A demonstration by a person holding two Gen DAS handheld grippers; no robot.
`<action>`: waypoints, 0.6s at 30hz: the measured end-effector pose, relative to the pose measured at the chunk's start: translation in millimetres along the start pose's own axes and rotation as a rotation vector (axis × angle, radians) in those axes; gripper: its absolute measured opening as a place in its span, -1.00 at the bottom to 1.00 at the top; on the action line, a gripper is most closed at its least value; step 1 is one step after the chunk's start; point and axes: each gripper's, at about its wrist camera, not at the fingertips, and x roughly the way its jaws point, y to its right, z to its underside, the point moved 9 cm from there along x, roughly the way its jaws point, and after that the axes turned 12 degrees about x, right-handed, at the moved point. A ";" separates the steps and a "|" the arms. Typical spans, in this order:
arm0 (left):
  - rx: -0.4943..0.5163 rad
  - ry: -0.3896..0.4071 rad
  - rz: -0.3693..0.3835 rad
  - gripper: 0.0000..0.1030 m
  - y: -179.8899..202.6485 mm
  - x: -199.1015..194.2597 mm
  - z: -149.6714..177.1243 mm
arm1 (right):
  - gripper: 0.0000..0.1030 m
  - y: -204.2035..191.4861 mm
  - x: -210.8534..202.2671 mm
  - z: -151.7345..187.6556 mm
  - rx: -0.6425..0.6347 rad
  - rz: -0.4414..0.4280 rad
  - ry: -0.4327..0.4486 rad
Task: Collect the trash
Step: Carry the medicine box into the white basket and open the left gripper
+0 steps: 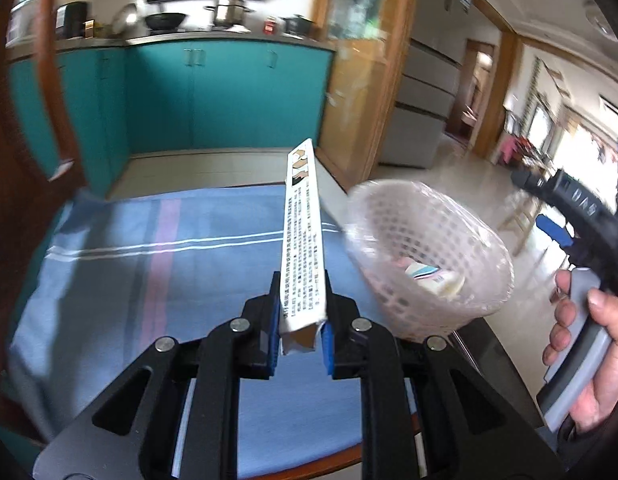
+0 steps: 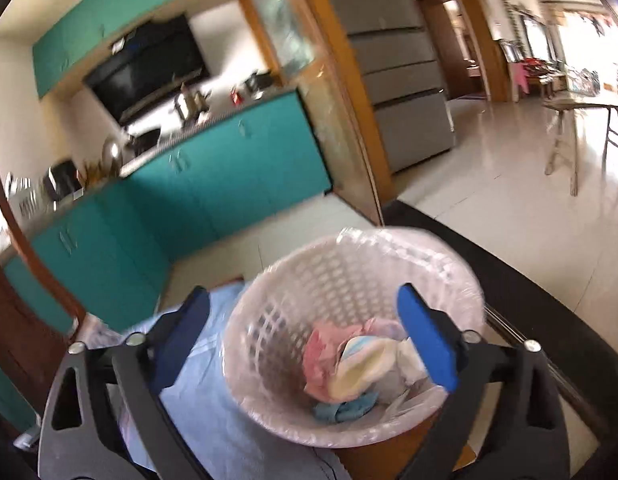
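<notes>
A table (image 1: 341,462) with a wooden rim carries the things; a blue striped cloth (image 1: 109,264) with white lines and a pink band covers most of its top; a white lattice basket (image 2: 285,320) lined with clear plastic stands at the cloth's right edge, crumpled wrappers inside; a dark strip lies beside it.
</notes>
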 end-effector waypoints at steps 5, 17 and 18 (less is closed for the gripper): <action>0.089 -0.040 0.086 -0.66 60.9 46.4 -32.9 | 0.85 38.7 -13.4 -23.7 0.173 0.036 0.078; 0.064 -0.086 0.025 0.93 49.7 58.4 -32.7 | 0.85 4.5 -2.6 6.1 0.060 -0.016 -0.035; 0.053 -0.077 -0.002 0.93 34.6 45.4 -24.3 | 0.85 -1.8 -2.0 10.8 0.041 -0.023 -0.047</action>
